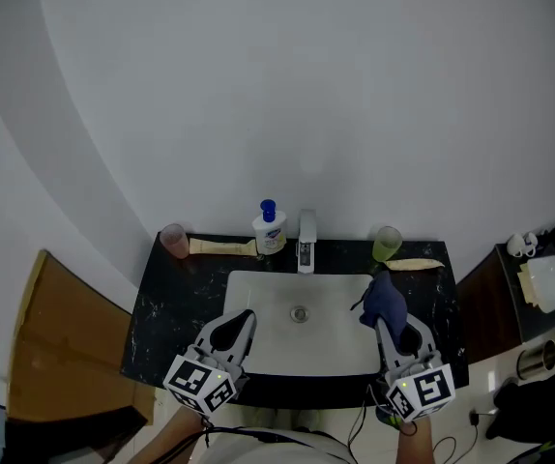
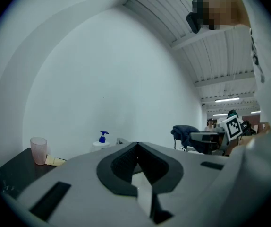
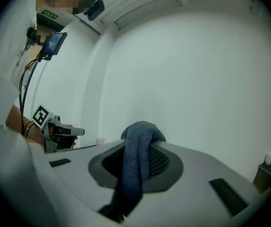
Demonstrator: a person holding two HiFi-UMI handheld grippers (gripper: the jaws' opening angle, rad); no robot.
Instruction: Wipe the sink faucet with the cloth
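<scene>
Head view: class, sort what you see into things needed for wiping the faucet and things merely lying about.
Needed: faucet, cloth, right gripper holding the cloth, sink.
Lying about: pink cup, soap bottle, green cup.

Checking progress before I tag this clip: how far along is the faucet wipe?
Done: the blue cloth is picked up, clamped in the right gripper's jaws. In hand: that gripper holds it by the right edge of the sink, short of the faucet, and no contact shows. The left gripper has its jaws shut on nothing. Left: the whole wipe of the faucet.
</scene>
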